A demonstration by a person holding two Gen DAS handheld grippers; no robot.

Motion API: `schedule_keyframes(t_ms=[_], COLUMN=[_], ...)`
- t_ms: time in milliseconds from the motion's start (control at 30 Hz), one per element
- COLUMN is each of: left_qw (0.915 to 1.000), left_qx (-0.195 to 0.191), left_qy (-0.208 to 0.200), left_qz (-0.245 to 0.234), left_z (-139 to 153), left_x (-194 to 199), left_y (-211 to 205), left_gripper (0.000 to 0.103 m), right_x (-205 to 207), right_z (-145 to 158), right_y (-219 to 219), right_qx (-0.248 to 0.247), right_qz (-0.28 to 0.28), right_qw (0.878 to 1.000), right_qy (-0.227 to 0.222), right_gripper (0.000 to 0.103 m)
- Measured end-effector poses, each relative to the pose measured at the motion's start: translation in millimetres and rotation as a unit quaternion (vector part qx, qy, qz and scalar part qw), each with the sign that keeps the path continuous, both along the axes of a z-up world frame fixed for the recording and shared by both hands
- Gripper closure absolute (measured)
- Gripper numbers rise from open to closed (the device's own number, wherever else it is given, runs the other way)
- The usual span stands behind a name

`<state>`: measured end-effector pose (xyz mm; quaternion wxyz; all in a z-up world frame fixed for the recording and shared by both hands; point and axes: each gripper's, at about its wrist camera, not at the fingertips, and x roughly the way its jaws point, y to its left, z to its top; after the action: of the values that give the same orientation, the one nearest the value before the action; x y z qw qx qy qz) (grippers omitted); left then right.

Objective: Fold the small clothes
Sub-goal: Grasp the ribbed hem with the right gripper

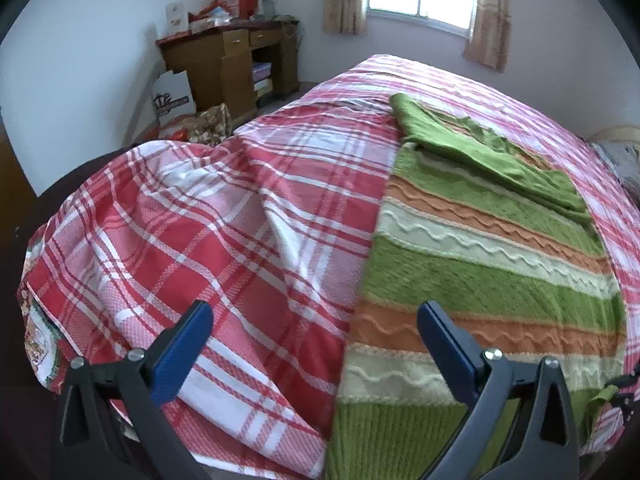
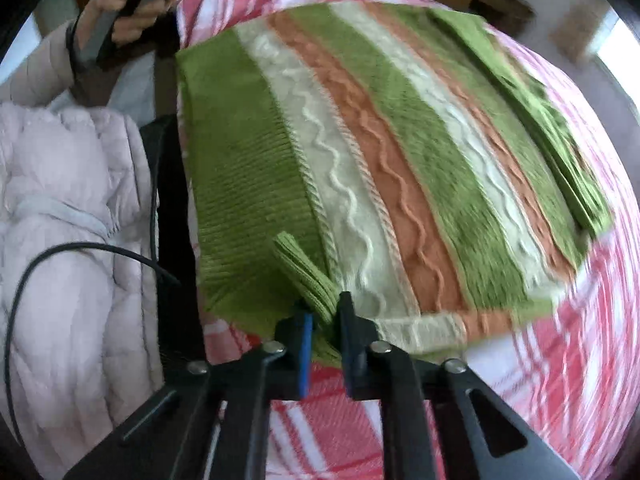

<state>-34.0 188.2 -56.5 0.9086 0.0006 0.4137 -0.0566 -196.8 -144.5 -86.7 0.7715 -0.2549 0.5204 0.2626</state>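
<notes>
Across the red-and-white plaid bedspread (image 1: 208, 220) lies the green, orange and cream striped knit sweater (image 1: 480, 264), its hem beneath the left gripper (image 1: 316, 344), whose blue-padded jaws stand spread. On that bedspread, the right gripper (image 2: 325, 320) pinches the sweater's green ribbed cuff (image 2: 308, 276).

A green, orange and cream striped knitted sweater (image 2: 400, 152) lies flat, one sleeve folded across.
</notes>
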Motion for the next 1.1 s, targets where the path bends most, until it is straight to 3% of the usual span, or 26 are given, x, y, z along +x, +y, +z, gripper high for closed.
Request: schedule_keyframes(t_ms=[67, 133, 167, 200, 233, 333, 433, 600, 700, 800, 867, 933, 1100], left_qw=[1.0000, 0.9998, 0.9997, 0.9997, 0.9996, 0.9998, 0.9994, 0.9949, 0.9905, 0.9860, 0.9824, 0.9768, 0.9728], left_qx=[-0.007, -0.016, -0.019, -0.021, -0.021, -0.018, -0.031, -0.048, -0.046, -0.046, -0.051, -0.071, -0.069], left_qy=[-0.001, -0.006, -0.008, -0.009, -0.010, -0.005, -0.010, -0.016, -0.010, -0.017, -0.005, 0.019, 0.038], left_qz=[0.007, 0.011, 0.012, 0.013, 0.015, 0.012, -0.009, -0.088, -0.129, -0.160, -0.180, -0.201, -0.218], left_z=[2, 6, 7, 8, 9, 10, 11, 13, 9, 6, -1, -11, -26], left_x=[4, 8, 10, 12, 14, 18, 17, 14, 19, 27, 35, 43, 47], left_y=[6, 13, 15, 18, 21, 27, 34, 28, 12, -7, -20, -31, -46], left_gripper=[0.000, 0.000, 0.000, 0.000, 0.000, 0.000, 0.000, 0.000, 0.000, 0.014, 0.034, 0.045, 0.047], right_x=[0, 4, 11, 18, 27, 52, 69, 70, 69, 67, 67, 68, 68], right_z=[17, 36, 48, 53, 57, 50, 24, -5, -5, -6, -6, -6, -7], right_y=[-23, -49, -70, -78, -99, -139, -154, -134, -132, -134, -131, -129, -128], right_qx=[0.060, 0.129, 0.179, 0.200, 0.225, 0.254, 0.269, 0.256, 0.259, 0.256, 0.249, 0.242, 0.237], right_qz=[-0.057, -0.110, -0.151, -0.177, -0.223, -0.327, -0.371, -0.384, -0.387, -0.387, -0.386, -0.384, -0.383], right_qw=[0.997, 0.985, 0.971, 0.962, 0.945, 0.904, 0.883, 0.884, 0.881, 0.882, 0.884, 0.887, 0.888], right_qy=[-0.011, -0.034, -0.050, -0.063, -0.084, -0.108, -0.095, -0.078, -0.081, -0.083, -0.085, -0.086, -0.088], right_gripper=[0.094, 0.094, 0.094, 0.094, 0.094, 0.096, 0.096, 0.096, 0.096, 0.096, 0.096, 0.096, 0.096])
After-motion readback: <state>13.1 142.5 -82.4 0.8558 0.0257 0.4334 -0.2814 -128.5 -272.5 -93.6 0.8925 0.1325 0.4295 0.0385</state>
